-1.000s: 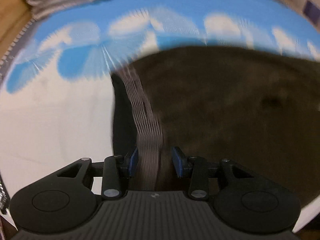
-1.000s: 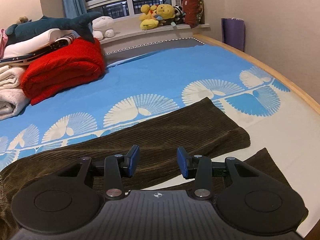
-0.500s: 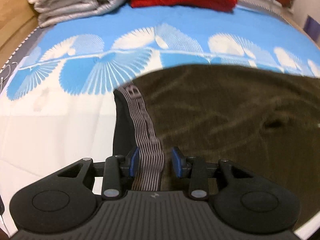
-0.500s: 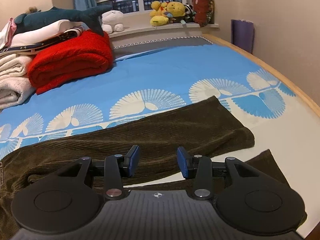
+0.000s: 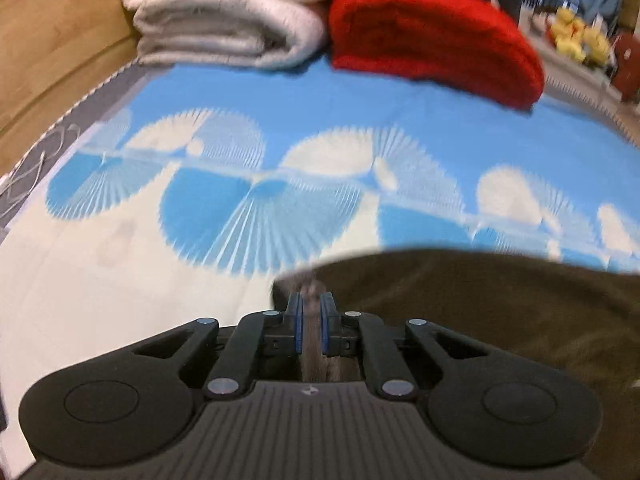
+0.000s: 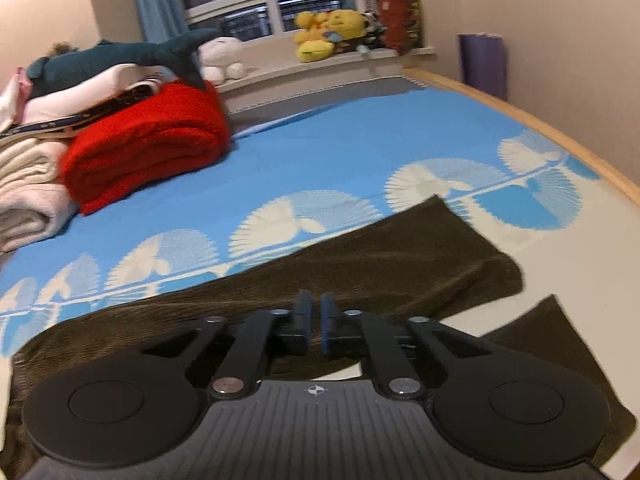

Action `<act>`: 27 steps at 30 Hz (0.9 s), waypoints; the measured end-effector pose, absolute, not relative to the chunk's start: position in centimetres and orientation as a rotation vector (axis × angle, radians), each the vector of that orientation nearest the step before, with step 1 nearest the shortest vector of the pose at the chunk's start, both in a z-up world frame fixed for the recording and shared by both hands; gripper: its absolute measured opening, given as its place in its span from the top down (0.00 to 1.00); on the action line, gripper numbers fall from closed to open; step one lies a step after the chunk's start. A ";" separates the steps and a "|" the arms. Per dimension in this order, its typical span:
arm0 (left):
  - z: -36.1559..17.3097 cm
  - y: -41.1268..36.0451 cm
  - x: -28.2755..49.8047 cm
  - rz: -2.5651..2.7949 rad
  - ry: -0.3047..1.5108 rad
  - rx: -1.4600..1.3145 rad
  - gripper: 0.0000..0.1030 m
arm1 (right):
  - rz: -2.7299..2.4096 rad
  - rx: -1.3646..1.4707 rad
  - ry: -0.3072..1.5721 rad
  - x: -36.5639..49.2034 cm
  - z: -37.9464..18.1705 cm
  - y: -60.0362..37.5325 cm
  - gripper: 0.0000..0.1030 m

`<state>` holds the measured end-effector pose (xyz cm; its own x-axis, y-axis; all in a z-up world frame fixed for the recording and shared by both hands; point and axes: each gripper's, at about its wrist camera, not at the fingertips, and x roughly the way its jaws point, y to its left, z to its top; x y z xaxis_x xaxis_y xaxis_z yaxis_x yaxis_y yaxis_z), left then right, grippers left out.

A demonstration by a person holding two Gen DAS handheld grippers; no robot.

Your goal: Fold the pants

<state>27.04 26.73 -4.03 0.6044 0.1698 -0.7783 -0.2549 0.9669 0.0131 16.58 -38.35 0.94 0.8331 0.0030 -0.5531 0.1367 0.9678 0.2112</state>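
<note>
Dark brown corduroy pants (image 6: 380, 256) lie spread on a blue and white bed sheet (image 6: 360, 152), one leg reaching far right, the other leg end (image 6: 552, 344) at the near right. My left gripper (image 5: 311, 322) is shut on the pants' grey striped waistband (image 5: 310, 344) at the left corner of the pants (image 5: 480, 304). My right gripper (image 6: 316, 322) is nearly closed over the near edge of the upper leg; the fabric between its pads is hidden, so its hold is unclear.
A folded red blanket (image 6: 148, 152) and folded white blankets (image 5: 228, 20) sit at the bed's far side. Plush toys (image 6: 328, 36) line the windowsill. A wooden bed edge (image 6: 540, 128) runs along the right. A purple roll (image 6: 482, 64) stands by the wall.
Both grippers have closed from open. The left one has closed on the waistband and tilted up, showing more of the sheet. The right one has moved slightly left.
</note>
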 end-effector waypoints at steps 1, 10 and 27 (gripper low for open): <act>-4.3 26.8 27.3 0.246 0.856 -0.115 0.91 | -0.063 0.235 0.578 16.5 1.0 -38.1 0.98; -9.6 25.9 31.5 0.252 0.893 -0.057 0.45 | -0.003 0.177 0.611 17.5 1.0 -37.6 0.97; -15.2 25.8 38.1 0.052 0.984 0.006 0.77 | -0.036 0.113 0.687 20.3 -0.7 -37.8 0.97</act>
<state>38.06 25.78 -15.23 0.5529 0.0469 -0.8319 -0.0418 0.9987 0.0285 20.26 -37.85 -0.69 0.7726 0.0042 -0.6349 0.0701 0.9933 0.0918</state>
